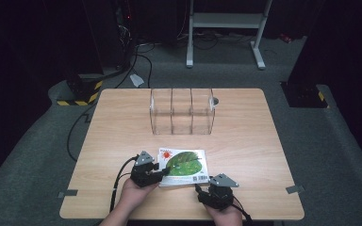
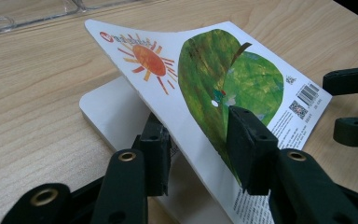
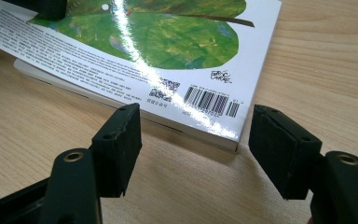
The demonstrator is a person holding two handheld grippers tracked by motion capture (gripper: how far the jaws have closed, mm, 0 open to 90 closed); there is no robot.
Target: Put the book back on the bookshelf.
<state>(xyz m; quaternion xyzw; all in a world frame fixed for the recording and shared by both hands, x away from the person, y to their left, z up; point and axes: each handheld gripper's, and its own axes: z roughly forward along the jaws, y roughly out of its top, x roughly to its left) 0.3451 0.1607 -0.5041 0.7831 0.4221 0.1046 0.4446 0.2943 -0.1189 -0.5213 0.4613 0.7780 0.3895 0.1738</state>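
In the high view, a picture book (image 1: 183, 167) was seen lying near the front edge of the wooden tabletop (image 1: 122, 127), between the 2 hands. The left claw (image 1: 161, 172) was set at the book's left edge, seemingly so that the cover could be peeled up. The right claw (image 1: 215, 189) was kept just off the near right corner, probably ready to steady the book. A clear plastic organiser (image 1: 182, 111) with 3 compartments stood farther back at the centre. Grey carpet (image 1: 325, 155) surrounded the tabletop; a white frame (image 1: 226, 28) and cables were made out in the dark room beyond.

In the left gripper view, the back cover (image 2: 205, 84), printed with a sun and a green leaf, was pinched between the left claw's (image 2: 200, 144) jaws and raised at a slant above the white pages (image 2: 116, 116) below.

In the right gripper view, the right claw (image 3: 196, 140) was held wide, nothing between its jaws, with the barcode corner (image 3: 212, 100) of the book just beyond them.
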